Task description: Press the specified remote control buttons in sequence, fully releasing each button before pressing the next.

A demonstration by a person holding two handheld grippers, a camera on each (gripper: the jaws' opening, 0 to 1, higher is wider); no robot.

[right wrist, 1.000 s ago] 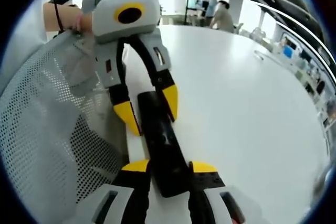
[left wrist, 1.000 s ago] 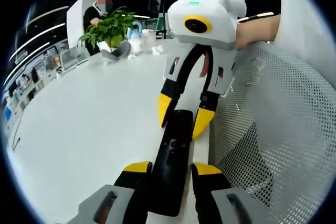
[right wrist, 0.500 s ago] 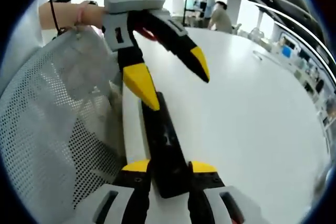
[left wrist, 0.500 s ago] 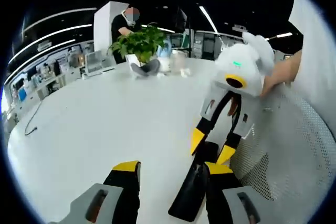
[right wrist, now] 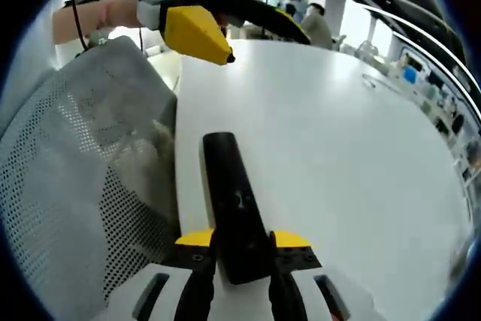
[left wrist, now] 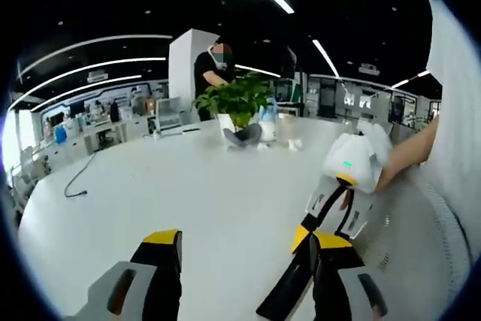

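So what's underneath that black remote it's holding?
The black remote lies along the white table, close to its edge, clamped between the right gripper's jaws. The spot directly beneath is covered by the remote itself. Beside the edge is a grey mesh chair back.

Each claw (right wrist: 242, 249) has black jaws with yellow tips on a white-grey housing; the person wears white.

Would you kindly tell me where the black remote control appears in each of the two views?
Left gripper view: remote control at lower right, beside the right gripper.
Right gripper view: remote control at lower centre, clamped between the jaws of the right gripper.
Shared landmark: the white table.
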